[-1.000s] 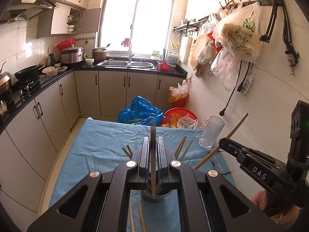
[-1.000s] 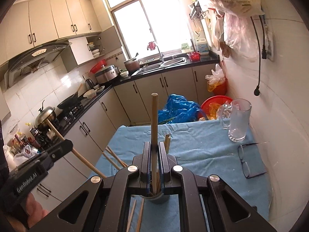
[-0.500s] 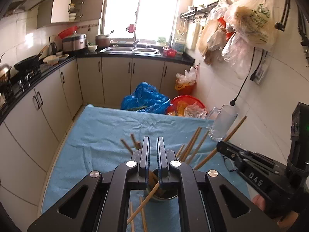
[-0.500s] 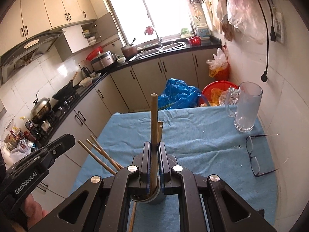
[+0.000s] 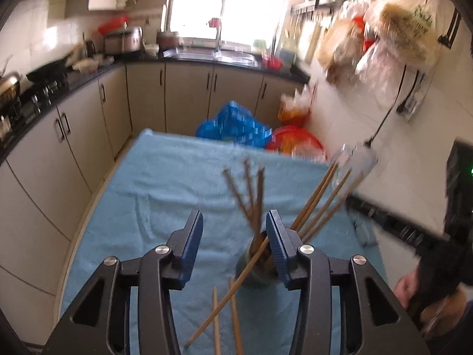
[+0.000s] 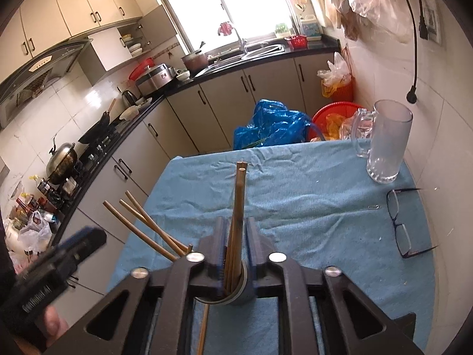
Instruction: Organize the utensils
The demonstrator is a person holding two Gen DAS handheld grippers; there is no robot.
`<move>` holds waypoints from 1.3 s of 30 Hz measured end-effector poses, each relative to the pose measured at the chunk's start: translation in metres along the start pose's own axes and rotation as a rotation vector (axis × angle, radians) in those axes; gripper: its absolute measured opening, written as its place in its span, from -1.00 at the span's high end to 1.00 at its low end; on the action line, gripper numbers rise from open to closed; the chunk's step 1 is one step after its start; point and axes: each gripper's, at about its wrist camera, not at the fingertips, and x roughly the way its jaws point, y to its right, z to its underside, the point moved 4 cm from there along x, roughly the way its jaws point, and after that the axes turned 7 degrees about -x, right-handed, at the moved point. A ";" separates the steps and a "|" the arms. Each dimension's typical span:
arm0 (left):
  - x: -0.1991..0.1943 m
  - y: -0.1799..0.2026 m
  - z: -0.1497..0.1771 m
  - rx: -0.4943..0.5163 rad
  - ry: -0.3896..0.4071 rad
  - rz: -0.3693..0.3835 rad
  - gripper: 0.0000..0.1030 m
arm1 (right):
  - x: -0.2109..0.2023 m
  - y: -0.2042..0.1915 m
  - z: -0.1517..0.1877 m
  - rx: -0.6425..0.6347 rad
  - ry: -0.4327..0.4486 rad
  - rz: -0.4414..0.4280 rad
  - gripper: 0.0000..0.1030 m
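A small round cup (image 5: 254,269) stands on the blue cloth (image 5: 177,183) and holds several wooden chopsticks (image 5: 251,198); some lean right. One chopstick (image 5: 224,295) tilts out of the cup toward me. Two loose chopsticks (image 5: 236,319) lie beside it. My left gripper (image 5: 234,217) hangs just above the cup, its jaws opening wide with nothing pressed between them. My right gripper (image 6: 236,224) is over the same cup (image 6: 236,293), its jaws opening. Upright chopsticks (image 6: 240,195) stand between its jaws, their lower ends in the cup.
A glass mug (image 6: 387,145) and a pair of glasses (image 6: 399,224) sit at the table's right side by the tiled wall. Past the far edge are a blue bag (image 6: 272,127) and a red basin (image 6: 328,115). Kitchen cabinets run along the left.
Both grippers sank toward the cup. The left jaws went from shut on a chopstick to wide open, and that chopstick now leans in the cup. The right jaws parted slightly.
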 end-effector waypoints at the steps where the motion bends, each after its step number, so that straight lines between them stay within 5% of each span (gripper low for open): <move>1: 0.008 -0.005 0.006 0.000 -0.044 0.014 0.15 | 0.000 0.001 0.001 0.004 0.003 0.004 0.44; 6: 0.045 -0.018 0.040 0.082 -0.204 0.033 0.14 | -0.002 0.004 0.002 0.015 0.004 0.007 0.40; 16: 0.092 -0.007 0.077 0.262 -0.300 0.001 0.16 | -0.026 0.016 0.009 0.050 0.015 0.018 0.40; 20: 0.100 -0.003 0.082 0.286 -0.319 -0.002 0.81 | -0.037 0.019 0.012 0.067 0.025 0.023 0.40; 30: 0.044 0.012 0.069 0.299 -0.154 0.046 0.88 | -0.059 0.028 0.028 0.117 0.035 0.015 0.40; 39: -0.020 0.056 0.001 0.271 0.015 0.161 0.87 | -0.077 0.033 0.042 0.142 0.043 0.021 0.39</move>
